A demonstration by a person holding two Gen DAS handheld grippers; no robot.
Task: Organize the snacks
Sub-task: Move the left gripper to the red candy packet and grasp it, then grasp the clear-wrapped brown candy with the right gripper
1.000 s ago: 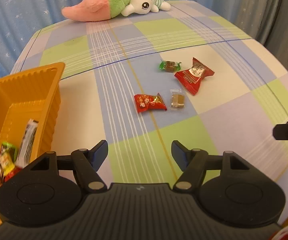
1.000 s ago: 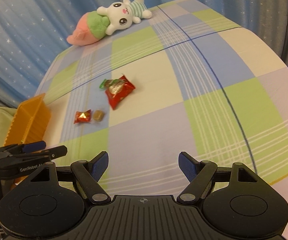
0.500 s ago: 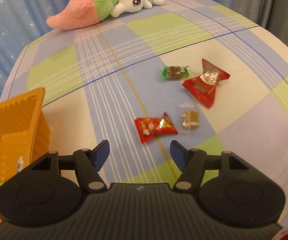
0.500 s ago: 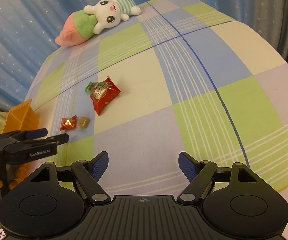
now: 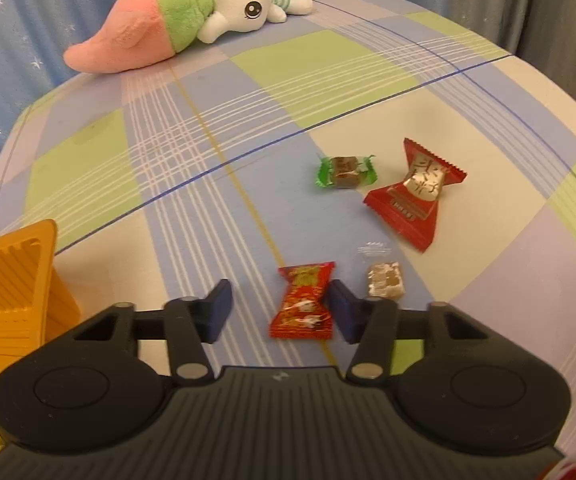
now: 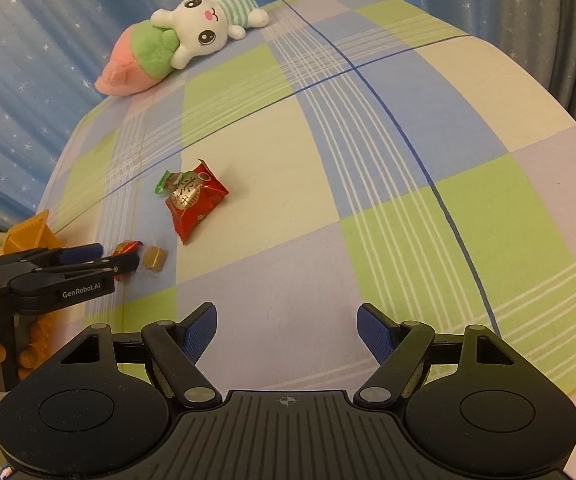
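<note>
Left tool (image 5: 277,314): mine, jaws closing around the small red candy (image 5: 303,307); right pad just beside the wrapper, left pad apart from it, no grip yet.
Right tool (image 6: 285,334): mine, jaws wide apart, nothing between them, above bare checked cloth (image 6: 388,184).
Clear-wrapped brown candy (image 5: 384,279): at 3 o'clock of the red candy, just outside my left tool's right finger.
Large red packet (image 5: 415,196): at 1 o'clock, well beyond.
Green-wrapped candy (image 5: 346,171): at 9 o'clock of the packet, near it.
Orange tray (image 5: 11,280): at 9 o'clock in the left view; some wrappers show inside.
Plush rabbit (image 5: 191,16): 12 o'clock, far edge.
</note>
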